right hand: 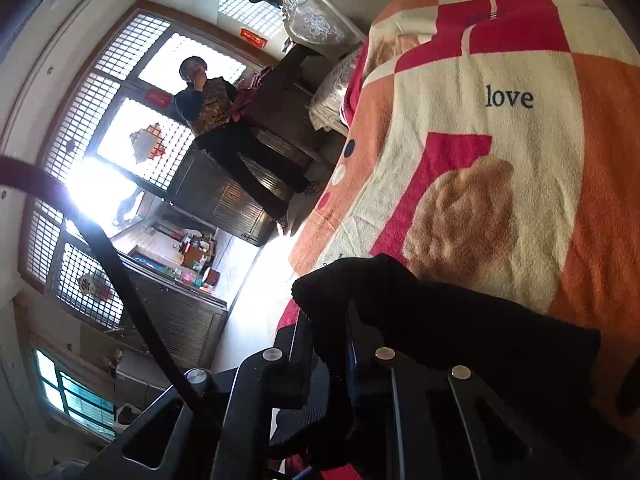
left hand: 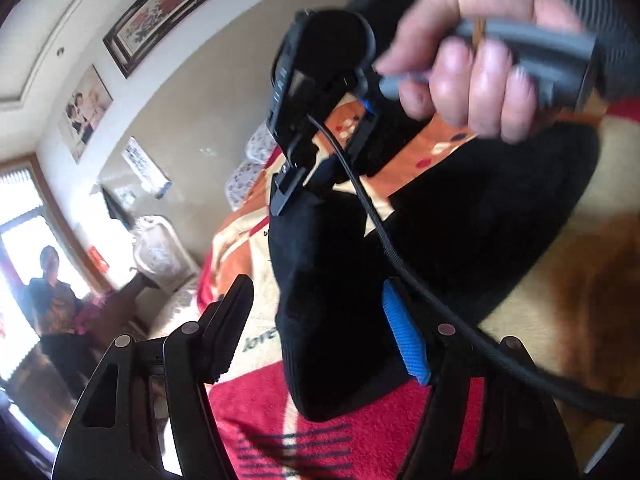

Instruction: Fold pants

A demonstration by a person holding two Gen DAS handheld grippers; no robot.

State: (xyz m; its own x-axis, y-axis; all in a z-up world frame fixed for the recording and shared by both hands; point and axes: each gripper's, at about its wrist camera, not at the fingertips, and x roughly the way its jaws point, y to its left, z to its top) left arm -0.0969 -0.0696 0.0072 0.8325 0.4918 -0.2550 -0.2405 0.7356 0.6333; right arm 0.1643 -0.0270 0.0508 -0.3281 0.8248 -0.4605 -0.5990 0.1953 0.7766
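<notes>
The black pants [left hand: 460, 216] lie on a bed with a red, orange and cream blanket [left hand: 256, 292]. My left gripper [left hand: 316, 320] is open just above the pants, a hanging black fold between its black finger and blue-padded finger [left hand: 404, 340] without being pinched. My right gripper [left hand: 320, 168], seen in the left wrist view in a bare hand [left hand: 472, 60], is shut on an edge of the pants and lifts it. In the right wrist view the black cloth [right hand: 400, 312] is clamped between its fingers [right hand: 332, 344] above the blanket [right hand: 500, 140].
A black cable [left hand: 400, 264] runs from the right gripper across the left gripper. A person [right hand: 216, 120] stands by the window beyond the bed's edge. A dark cabinet [right hand: 280, 100] and an ornate chair [right hand: 316, 20] stand near the bed.
</notes>
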